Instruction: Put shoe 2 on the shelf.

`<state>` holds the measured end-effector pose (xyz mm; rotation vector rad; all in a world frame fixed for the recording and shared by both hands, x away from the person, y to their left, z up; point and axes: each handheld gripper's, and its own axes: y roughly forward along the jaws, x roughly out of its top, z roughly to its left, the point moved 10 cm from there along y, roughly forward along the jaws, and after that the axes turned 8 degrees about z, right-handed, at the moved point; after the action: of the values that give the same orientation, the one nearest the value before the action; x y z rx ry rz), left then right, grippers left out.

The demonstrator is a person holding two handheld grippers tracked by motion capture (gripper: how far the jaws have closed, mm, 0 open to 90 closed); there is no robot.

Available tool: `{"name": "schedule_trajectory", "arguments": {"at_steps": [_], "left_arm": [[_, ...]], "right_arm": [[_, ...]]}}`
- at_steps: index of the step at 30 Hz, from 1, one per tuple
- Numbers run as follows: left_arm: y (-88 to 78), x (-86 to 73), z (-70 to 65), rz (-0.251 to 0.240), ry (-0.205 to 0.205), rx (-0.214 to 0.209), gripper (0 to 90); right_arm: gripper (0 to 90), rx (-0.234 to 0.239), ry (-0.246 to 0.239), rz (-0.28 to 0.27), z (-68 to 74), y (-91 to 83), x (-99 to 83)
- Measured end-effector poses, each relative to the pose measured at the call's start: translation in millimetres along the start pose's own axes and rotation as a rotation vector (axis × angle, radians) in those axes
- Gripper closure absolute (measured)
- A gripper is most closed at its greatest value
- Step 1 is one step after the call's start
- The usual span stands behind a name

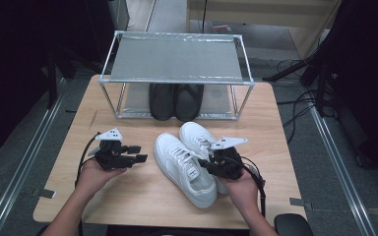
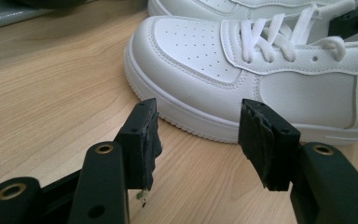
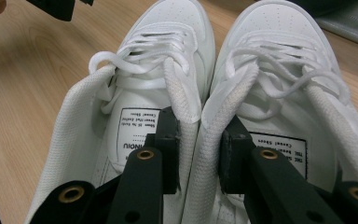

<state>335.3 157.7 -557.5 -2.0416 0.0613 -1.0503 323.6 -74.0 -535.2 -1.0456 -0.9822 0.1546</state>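
Your right gripper (image 1: 207, 163) pinches the pair of white sneakers (image 1: 189, 160) by their inner collars; the left gripper (image 1: 139, 153) waits beside them.

High view: the sneakers lie on the tabletop (image 1: 128, 196) between your two sets of jaws, long axes running diagonally, toes towards the metal rack (image 1: 177, 73) holding black shoes (image 1: 175, 101).
Left gripper view: your jaws are spread with nothing in them, and the near sneaker's (image 2: 261, 70) side lies just beyond them.
Right gripper view: one jaw sits inside each shoe, pressing the two padded collars (image 3: 200, 140) together. They look light, and soft at the collar, so pinch deep; the toes will probably sag.
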Motion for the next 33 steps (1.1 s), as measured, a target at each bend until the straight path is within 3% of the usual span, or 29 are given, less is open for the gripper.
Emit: {"name": "schedule_trajectory", "arguments": {"at_steps": [7,12,19,27,33], "left_arm": [[-2.5,-0.6,3.3,-0.005,-0.009,0.007,47.2],[-6.3,-2.4,7.0,-0.012,-0.023,0.015,47.0],[-19.6,-7.3,15.5,-0.04,-0.041,0.061,47.0],[-34.6,-17.7,33.9,-0.043,-0.079,0.105,47.0],[-41.1,-20.0,41.5,-0.058,-0.101,0.12,47.1]], "right_arm": [[75.1,0.019,-0.027,0.013,-1.4,-3.3,2.5],[75.8,0.052,-0.076,0.035,-0.8,-7.5,6.5],[76.0,0.14,-0.125,0.02,1.3,-14.9,19.5],[76.1,0.226,-0.227,0.027,-2.5,-16.8,37.7],[76.2,0.272,-0.247,0.015,-7.8,-19.2,58.0]]}}
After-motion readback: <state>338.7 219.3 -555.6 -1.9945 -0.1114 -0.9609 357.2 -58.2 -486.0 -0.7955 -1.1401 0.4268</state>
